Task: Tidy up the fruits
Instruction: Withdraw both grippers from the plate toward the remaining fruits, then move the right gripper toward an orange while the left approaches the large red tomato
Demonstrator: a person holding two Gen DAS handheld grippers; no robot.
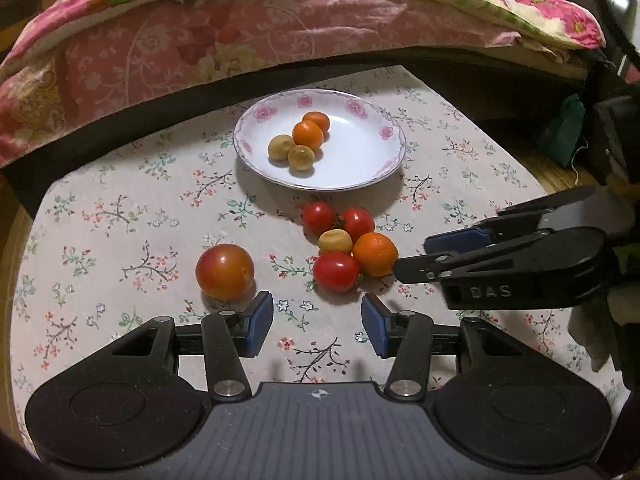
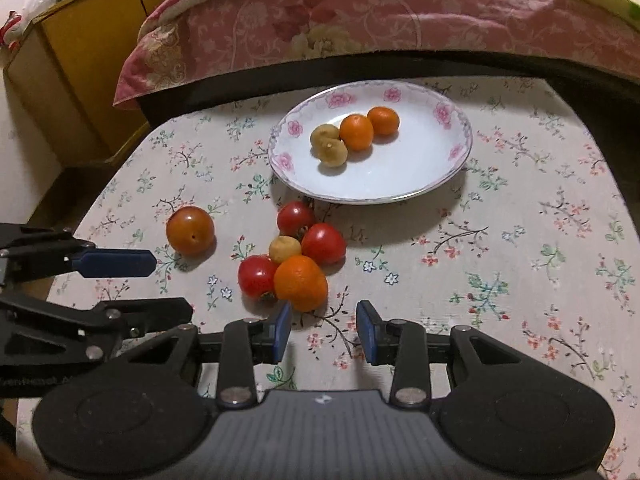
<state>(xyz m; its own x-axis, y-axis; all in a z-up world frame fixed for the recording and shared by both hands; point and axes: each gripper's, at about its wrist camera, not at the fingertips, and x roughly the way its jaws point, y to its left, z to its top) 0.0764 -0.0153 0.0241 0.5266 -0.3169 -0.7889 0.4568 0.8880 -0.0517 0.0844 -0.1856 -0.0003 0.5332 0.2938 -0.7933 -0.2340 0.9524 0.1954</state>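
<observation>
Our right claw [image 2: 323,330] hangs with its jaws a modest way apart and nothing between them, just short of the orange [image 2: 301,283], which sits at the near edge of a small cluster on the flowered tablecloth [image 2: 520,260]. Our left claw [image 1: 317,326] stands a little wider, also empty, with the big lone tomato [image 1: 225,271] just beyond its left pad (apart from it, not touching).

Working outward, the cluster holds three small red tomatoes, one nearest us [image 2: 257,276] and two farther back, with a little tan fruit [image 2: 285,249] wedged in the middle, all touching or nearly so. Beyond them sits the plate [image 2: 424,184], white with pink flowers on its rim, already carrying two small oranges and two tan fruits in a row. Behind it a pink quilt [image 2: 320,28] drapes over a dark edge.

We judge the sorting to be under way, with a pick the step in hand. The orange looks like the next candidate for the right claw: the jaws seem narrower than the fruit, so they must widen, come down around it, and close without knocking the tomatoes beside it. Then it goes to the plate.
</observation>
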